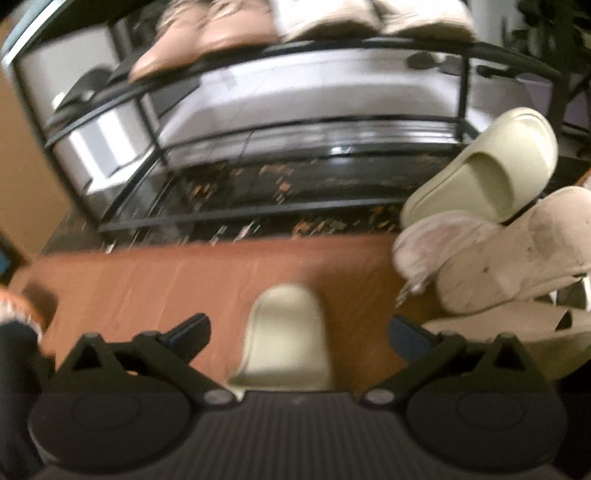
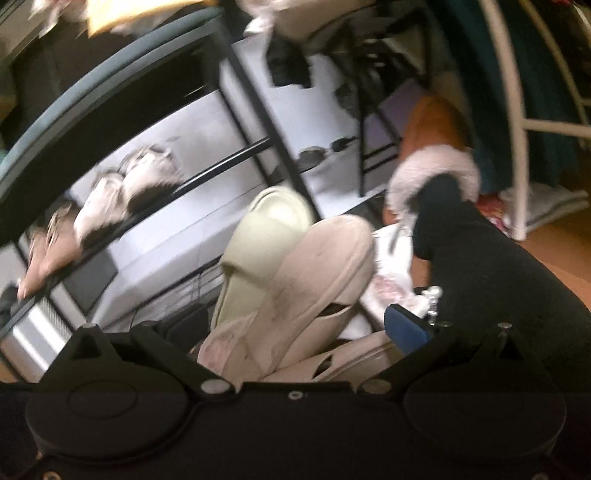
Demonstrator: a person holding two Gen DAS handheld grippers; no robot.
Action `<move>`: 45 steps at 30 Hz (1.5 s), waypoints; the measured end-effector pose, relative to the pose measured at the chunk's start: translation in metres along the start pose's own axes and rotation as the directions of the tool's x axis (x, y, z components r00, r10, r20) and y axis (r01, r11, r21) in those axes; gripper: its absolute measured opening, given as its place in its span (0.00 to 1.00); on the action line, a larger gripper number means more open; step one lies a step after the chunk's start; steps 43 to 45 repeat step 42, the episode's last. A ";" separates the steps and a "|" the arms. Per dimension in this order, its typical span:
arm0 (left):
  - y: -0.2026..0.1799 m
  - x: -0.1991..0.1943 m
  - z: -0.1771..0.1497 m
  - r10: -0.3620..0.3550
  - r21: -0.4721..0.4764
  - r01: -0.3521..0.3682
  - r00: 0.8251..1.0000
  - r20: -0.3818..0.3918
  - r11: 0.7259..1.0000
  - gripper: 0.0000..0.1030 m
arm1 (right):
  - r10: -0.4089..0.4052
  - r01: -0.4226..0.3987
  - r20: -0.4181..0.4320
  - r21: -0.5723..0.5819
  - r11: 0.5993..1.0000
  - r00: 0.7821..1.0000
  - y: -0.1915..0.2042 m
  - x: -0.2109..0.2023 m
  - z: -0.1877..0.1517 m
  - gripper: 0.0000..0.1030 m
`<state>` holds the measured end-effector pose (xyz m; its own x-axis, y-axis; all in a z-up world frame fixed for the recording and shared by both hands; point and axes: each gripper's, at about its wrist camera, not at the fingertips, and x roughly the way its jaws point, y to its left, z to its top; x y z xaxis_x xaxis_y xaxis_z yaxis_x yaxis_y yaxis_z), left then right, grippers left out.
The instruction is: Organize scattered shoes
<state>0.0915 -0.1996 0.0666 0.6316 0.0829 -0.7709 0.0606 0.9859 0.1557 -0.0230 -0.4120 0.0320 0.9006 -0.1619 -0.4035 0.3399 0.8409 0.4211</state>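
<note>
In the left wrist view a cream slide slipper (image 1: 288, 339) lies on the wooden floor between the wide-apart fingers of my left gripper (image 1: 299, 334), which is open. Its twin cream slide (image 1: 487, 170) leans at the right end of the black shoe rack (image 1: 258, 212), above a dirty pink-white sneaker (image 1: 498, 258) lying sole up. In the right wrist view my right gripper (image 2: 297, 323) is open around that pile: the pink-white sneaker (image 2: 314, 280) lies between its fingers, with the cream slide (image 2: 258, 240) just behind.
Pink shoes (image 1: 192, 40) and white shoes (image 1: 332, 18) sit on the rack's upper shelf. A person's black-clad leg (image 2: 480, 266) in a fur-trimmed brown slipper (image 2: 436, 170) stands right of the pile. A white frame (image 2: 517, 155) rises at the far right.
</note>
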 end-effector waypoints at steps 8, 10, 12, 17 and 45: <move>0.033 -0.015 -0.023 0.007 -0.043 -0.008 1.000 -0.014 0.999 0.99 | 0.016 -0.029 -0.088 -0.147 0.989 0.996 0.028 0.014 -0.021 1.00; 0.037 -0.018 -0.028 -0.002 -0.043 0.002 1.000 -0.016 0.999 0.99 | 0.012 -0.029 -0.103 -0.162 0.986 0.995 0.030 0.015 -0.025 1.00; 0.038 -0.021 -0.030 -0.014 -0.050 0.013 1.000 -0.018 0.999 0.99 | -0.001 -0.021 -0.114 -0.187 0.982 0.993 0.033 0.017 -0.029 1.00; 0.041 -0.024 -0.033 -0.036 -0.071 0.034 0.999 -0.020 0.997 0.99 | -0.011 -0.014 -0.112 -0.219 0.976 0.994 0.037 0.017 -0.034 1.00; 0.040 -0.016 -0.038 -0.072 -0.102 0.068 0.997 -0.039 0.993 0.99 | -0.025 -0.003 -0.130 -0.209 0.978 0.991 0.036 0.023 -0.036 1.00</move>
